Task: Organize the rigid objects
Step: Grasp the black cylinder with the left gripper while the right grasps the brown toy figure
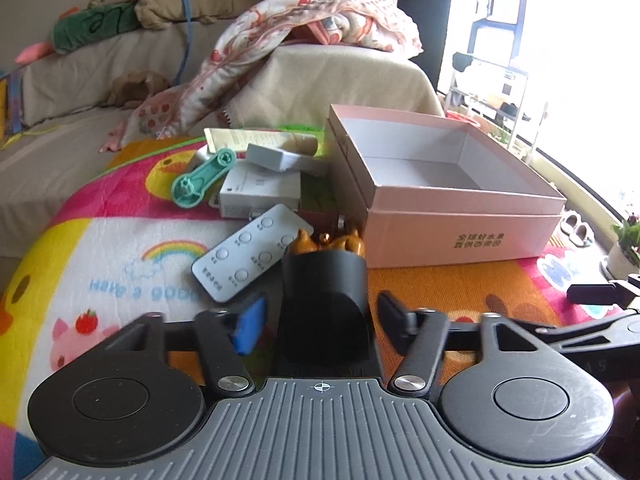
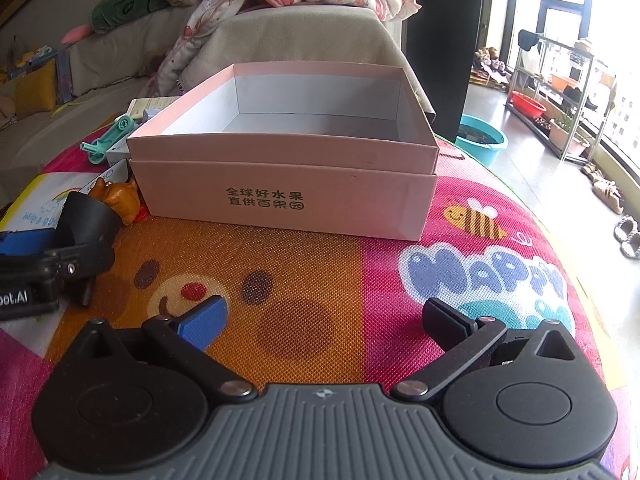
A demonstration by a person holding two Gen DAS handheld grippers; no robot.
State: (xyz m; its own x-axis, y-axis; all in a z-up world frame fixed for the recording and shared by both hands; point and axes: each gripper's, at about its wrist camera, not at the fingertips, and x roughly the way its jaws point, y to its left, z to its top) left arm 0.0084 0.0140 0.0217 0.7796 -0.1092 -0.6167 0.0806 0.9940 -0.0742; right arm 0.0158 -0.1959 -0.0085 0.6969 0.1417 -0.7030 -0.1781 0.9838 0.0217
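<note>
While I look down the left gripper [image 1: 320, 322], its fingers stand partly apart with a black cup-shaped object [image 1: 324, 280] lying between them. I see a sliver of gap on both sides, blue pad [image 1: 250, 324] on one and black pad [image 1: 390, 318] on the other, so nothing is clamped. A brown figurine [image 1: 328, 242] shows at the far end of the black object, touching or inside it; I can't tell which.

Just beyond on the left lies a white remote [image 1: 248, 252], flat, buttons up. Past it is a cluster: white carton [image 1: 260, 192], teal plastic tool [image 1: 202, 180] leaning on it, grey case [image 1: 276, 158] on top, beige tube [image 1: 260, 140] at the back.

To the right of the figurine, near it, is the pink box [image 1: 460, 236], open at the top, white inside, nested in a second pink layer with green print on the front.

My right gripper [image 2: 326, 324] has its fingers spread wide, gripping nothing, over the cartoon mat [image 2: 320, 260] that covers the desk, in front of the pink box and well apart from it. A sofa with a patterned blanket [image 1: 320, 20] is behind.
</note>
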